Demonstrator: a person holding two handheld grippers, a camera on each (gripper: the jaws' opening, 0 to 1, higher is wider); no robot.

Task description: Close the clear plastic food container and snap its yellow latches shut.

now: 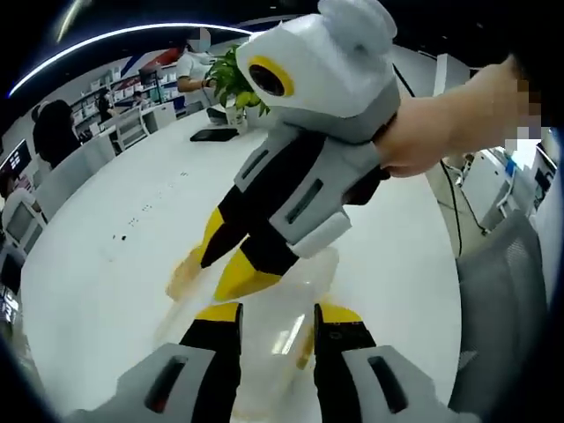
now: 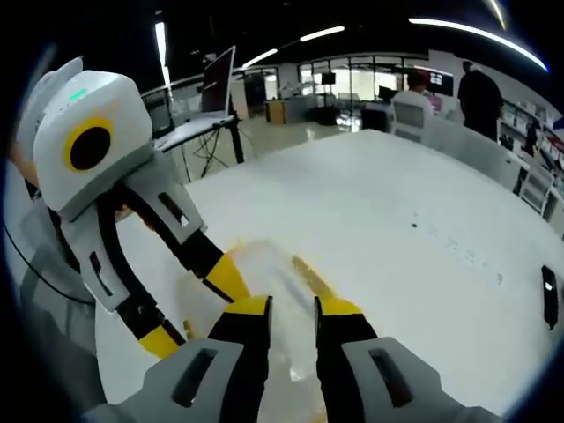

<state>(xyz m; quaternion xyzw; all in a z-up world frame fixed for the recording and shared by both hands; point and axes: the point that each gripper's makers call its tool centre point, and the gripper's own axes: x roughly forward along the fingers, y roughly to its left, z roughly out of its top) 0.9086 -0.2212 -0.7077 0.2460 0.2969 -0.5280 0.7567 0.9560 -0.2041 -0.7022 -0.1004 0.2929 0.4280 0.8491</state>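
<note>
The clear plastic container lies blurred on the white table, just ahead of my left gripper, whose yellow-tipped jaws stand apart around its near end. My right gripper, held by a hand, comes down from the upper right with its jaws apart at the container's left side, by a blurred yellow latch. In the right gripper view the container and a yellow latch lie ahead of my right gripper. The left gripper reaches in from the left, jaws spread.
A potted plant and a flat black device sit at the table's far end, near a person. A grey chair stands beside the table. A laptop rests on a stand beyond the table.
</note>
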